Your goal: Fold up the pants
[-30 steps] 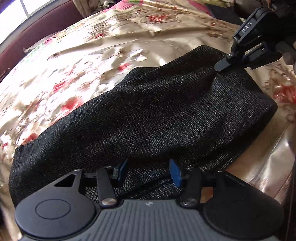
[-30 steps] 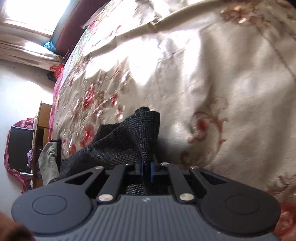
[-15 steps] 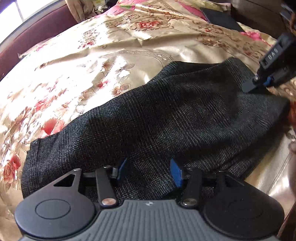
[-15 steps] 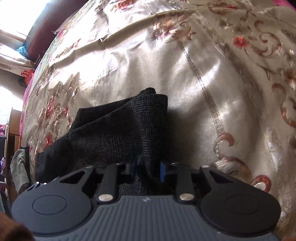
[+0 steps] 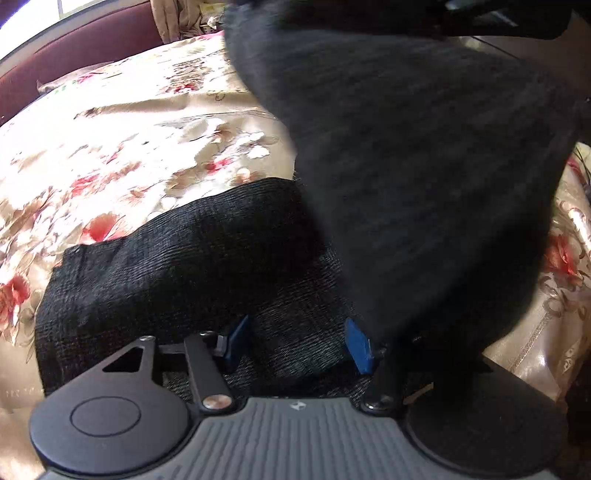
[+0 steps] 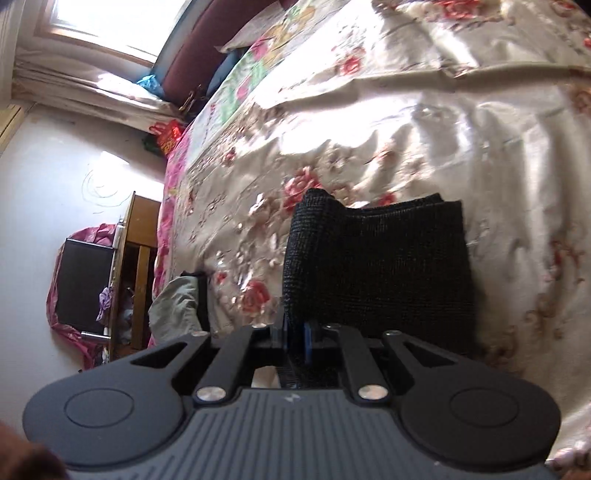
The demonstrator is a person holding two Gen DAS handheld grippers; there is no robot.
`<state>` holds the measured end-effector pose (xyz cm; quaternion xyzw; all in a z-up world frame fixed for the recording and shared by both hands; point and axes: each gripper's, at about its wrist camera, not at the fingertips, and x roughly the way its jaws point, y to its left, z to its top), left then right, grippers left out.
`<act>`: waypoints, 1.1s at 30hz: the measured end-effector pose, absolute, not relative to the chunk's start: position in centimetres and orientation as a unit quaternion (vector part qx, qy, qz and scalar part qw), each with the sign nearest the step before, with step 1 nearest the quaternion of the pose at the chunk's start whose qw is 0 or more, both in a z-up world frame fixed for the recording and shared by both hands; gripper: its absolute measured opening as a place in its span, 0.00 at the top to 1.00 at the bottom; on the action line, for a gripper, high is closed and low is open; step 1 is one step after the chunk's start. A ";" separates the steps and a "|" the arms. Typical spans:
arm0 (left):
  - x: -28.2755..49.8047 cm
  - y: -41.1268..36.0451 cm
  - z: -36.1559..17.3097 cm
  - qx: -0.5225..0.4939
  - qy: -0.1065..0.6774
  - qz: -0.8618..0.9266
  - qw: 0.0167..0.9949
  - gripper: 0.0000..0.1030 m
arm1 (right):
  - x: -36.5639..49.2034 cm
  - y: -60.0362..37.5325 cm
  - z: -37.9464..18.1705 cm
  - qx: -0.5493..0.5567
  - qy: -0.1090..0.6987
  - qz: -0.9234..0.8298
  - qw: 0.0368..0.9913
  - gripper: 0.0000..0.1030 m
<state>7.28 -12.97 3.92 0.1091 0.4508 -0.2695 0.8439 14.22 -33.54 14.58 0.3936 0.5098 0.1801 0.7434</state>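
The dark grey woven pants [image 5: 166, 266] lie on a gold floral bedspread [image 5: 129, 147]. One end of them is lifted and hangs as a blurred dark flap [image 5: 406, 166] across the upper right of the left wrist view. My left gripper [image 5: 295, 345] hovers low over the flat part, its jaws opening, with cloth beneath and between the blue pads [image 5: 236, 343], which do not press on it. My right gripper [image 6: 295, 338] is shut on a fold of the pants [image 6: 376, 266], which stand up from its pads above the bedspread [image 6: 406, 110].
A maroon headboard [image 5: 92, 48] borders the bed's far side. Left of the bed in the right wrist view are a wooden cabinet [image 6: 136, 236], a black box [image 6: 85, 280] and a grey-green cloth [image 6: 173, 302]. A bright window [image 6: 103, 18] is at the top left.
The right gripper has risen with its end of the pants, so a flap now hangs across the left wrist view. The left gripper's blue pads stand wider apart.
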 end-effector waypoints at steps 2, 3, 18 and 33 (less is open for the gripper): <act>7.0 -10.8 4.1 0.093 0.451 -0.271 0.845 0.33 | 15.3 -29.8 13.6 0.385 0.529 0.192 0.731 0.91; 6.8 -9.8 4.1 0.085 0.453 -0.275 0.844 0.33 | 15.8 -28.0 13.1 0.375 0.539 0.196 0.729 0.91; 5.9 -2.3 3.3 0.010 0.446 -0.304 0.842 0.33 | 16.9 -15.0 10.1 0.198 0.596 0.195 0.753 0.89; 1.6 2.2 4.4 -0.035 0.489 -0.252 0.834 0.33 | 13.8 -10.0 9.4 0.034 0.609 0.276 0.743 0.79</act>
